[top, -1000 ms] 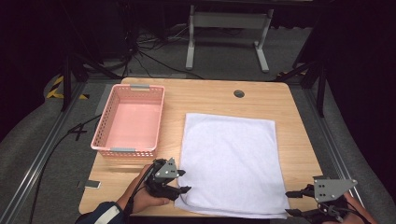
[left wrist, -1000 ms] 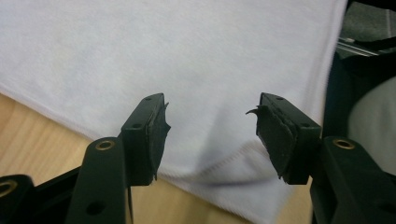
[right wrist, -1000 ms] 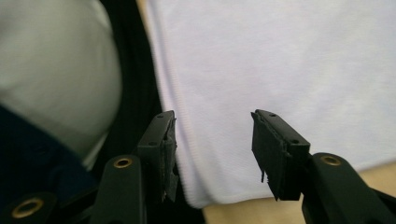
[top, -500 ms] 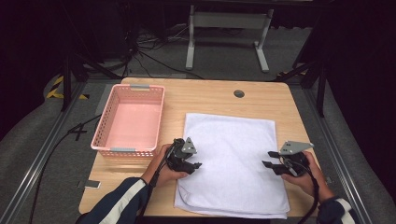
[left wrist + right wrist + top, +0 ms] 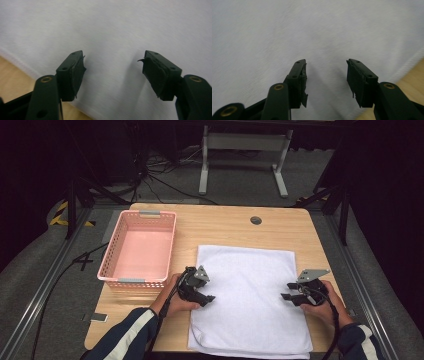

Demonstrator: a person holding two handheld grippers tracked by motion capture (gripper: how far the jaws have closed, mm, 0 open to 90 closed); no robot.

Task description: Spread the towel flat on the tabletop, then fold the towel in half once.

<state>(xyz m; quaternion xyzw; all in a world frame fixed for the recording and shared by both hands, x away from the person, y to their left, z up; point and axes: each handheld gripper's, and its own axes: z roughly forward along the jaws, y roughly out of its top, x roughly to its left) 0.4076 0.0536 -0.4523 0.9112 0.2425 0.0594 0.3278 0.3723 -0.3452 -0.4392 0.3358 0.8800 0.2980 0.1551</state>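
Lying flat on the wooden table [image 5: 225, 227], at 3 o'clock from the pink plastic basket [image 5: 137, 247], the white square cloth [image 5: 250, 305] looks light and limp. The left gripper [image 5: 206, 298], whose jaws have just been opening, and the right gripper [image 5: 286, 291] hover unclenched, nothing between them; pinching the side hems at 9 and 3 o'clock seems best.

- The pink basket [image 5: 137, 251] stands on the left part of the wooden table [image 5: 225, 226], just beside the white towel [image 5: 247, 300]; its walls block a level pass on that side.
- The towel lies flat, so nothing rises between the left gripper [image 5: 206, 298] and the right gripper [image 5: 287, 296].
- Bare wood runs free behind the towel up to a small round hole [image 5: 256, 220].
- Each gripper's jaws stand apart above the cloth with nothing between them; the left pair has just been opening.
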